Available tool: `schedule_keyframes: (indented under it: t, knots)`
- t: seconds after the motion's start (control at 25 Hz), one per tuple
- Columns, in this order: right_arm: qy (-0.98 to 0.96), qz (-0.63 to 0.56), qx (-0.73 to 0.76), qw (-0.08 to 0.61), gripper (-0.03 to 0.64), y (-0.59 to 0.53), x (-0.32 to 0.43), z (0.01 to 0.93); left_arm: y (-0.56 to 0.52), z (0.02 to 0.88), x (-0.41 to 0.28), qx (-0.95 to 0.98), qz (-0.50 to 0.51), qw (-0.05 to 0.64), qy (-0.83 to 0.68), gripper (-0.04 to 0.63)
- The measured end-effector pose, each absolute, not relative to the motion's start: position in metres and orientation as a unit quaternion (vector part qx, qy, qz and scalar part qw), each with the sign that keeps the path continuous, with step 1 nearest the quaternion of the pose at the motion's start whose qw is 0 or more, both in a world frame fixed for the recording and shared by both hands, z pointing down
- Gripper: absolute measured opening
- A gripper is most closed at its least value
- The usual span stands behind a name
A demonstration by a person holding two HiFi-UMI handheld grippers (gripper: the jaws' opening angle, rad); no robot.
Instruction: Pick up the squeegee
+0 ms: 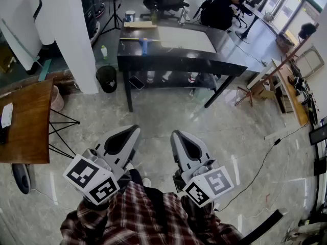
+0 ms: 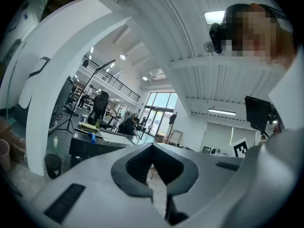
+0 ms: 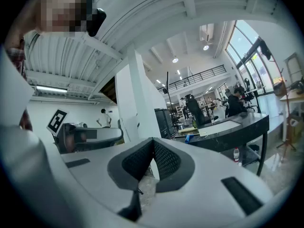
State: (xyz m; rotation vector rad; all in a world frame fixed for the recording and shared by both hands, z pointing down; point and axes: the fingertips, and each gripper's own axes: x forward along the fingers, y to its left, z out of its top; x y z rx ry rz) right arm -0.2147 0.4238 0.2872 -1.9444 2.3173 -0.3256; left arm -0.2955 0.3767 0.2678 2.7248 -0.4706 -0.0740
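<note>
The squeegee (image 1: 144, 45), with a blue handle, lies on the left part of a black table (image 1: 168, 61) across the floor from me. It shows small and far off in the left gripper view (image 2: 92, 137) and in the right gripper view (image 3: 188, 138). My left gripper (image 1: 134, 129) and right gripper (image 1: 177, 135) are held side by side over the floor, close to my body and well short of the table. Both are shut with nothing between their jaws, which meet at the tips in the left gripper view (image 2: 152, 145) and the right gripper view (image 3: 153, 139).
A white board (image 1: 186, 39) lies on the table, with bottles (image 1: 150, 76) on the shelf beneath. A black bin (image 1: 107, 78) and a white pillar (image 1: 71, 29) stand left of it. A wooden table (image 1: 25, 121) is at my left. A cable (image 1: 260, 165) crosses the floor at right.
</note>
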Motion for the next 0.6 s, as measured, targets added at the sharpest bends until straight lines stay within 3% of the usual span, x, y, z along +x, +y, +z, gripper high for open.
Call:
schedule_keyframes:
  t: [0.6]
  knots:
    - [0.762, -0.109, -0.637, 0.034, 0.011, 0.277, -0.171, 0.298, 0.229, 0.279, -0.252, 0.967, -0.029, 0.189, -0.171, 0.009]
